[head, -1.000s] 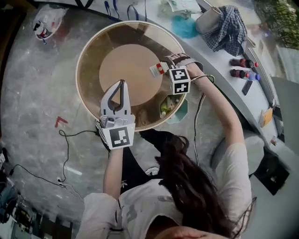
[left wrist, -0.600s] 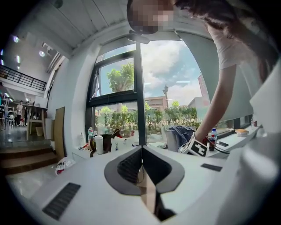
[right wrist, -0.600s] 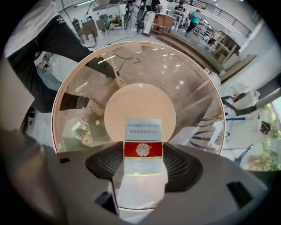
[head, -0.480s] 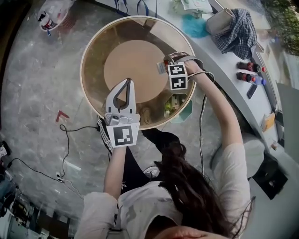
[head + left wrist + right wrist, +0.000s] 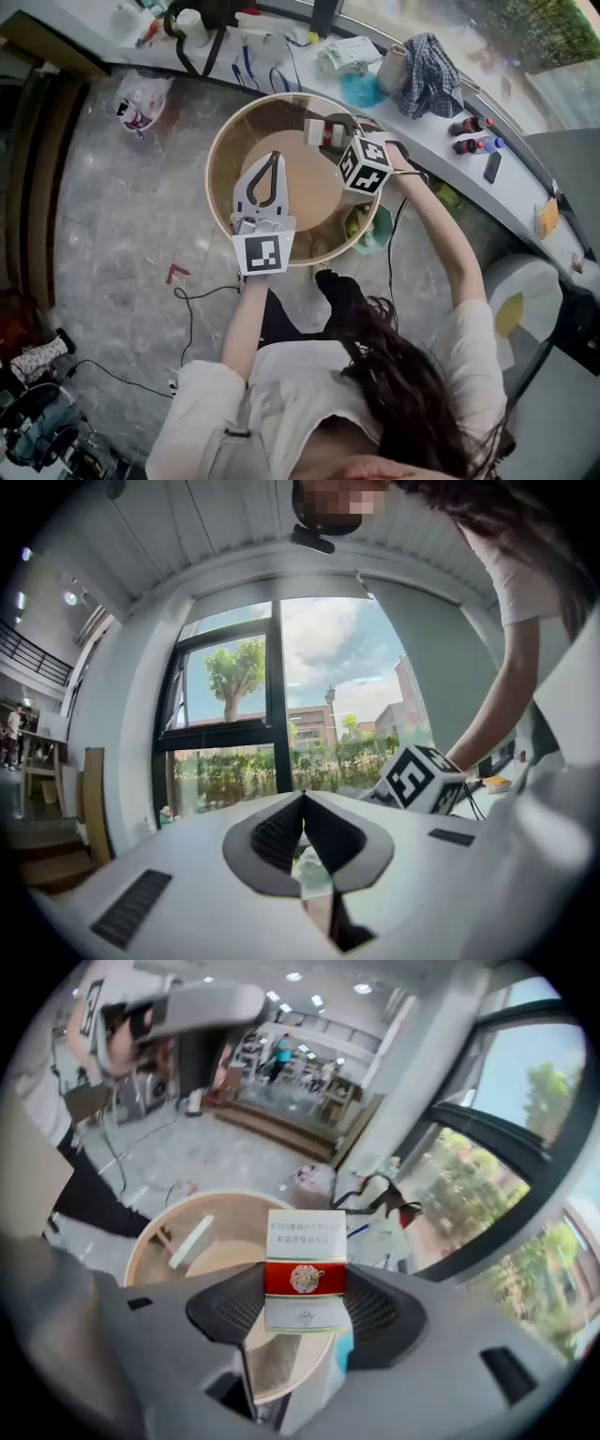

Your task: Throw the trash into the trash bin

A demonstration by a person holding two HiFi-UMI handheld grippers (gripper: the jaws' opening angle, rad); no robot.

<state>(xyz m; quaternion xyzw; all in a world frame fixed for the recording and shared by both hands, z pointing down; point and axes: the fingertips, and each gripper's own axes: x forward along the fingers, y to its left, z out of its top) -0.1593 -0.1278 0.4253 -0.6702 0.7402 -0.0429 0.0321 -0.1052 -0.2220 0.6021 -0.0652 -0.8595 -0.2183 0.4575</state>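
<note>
Round glass-topped table (image 5: pixel 208 178), wooden rim, seen from above.

Right gripper (image 5: pixel 328 136) over the table's 1 o'clock edge, angled down. Its jaws have just been closing a little and now pinch a pack (image 5: pixel 305 1260), white with a red band, upright between the pads. The pack is held in the air above the glass, clear of the tabletop.

Left gripper (image 5: pixel 273 157) over the table's 7 o'clock part, pointing toward 12. Jaws pressed together at the tips, nothing between them.

Bin (image 5: pixel 382 225), green, on the floor at the table's 4 o'clock rim, partly under the glass; some items inside, too small to tell.
</note>
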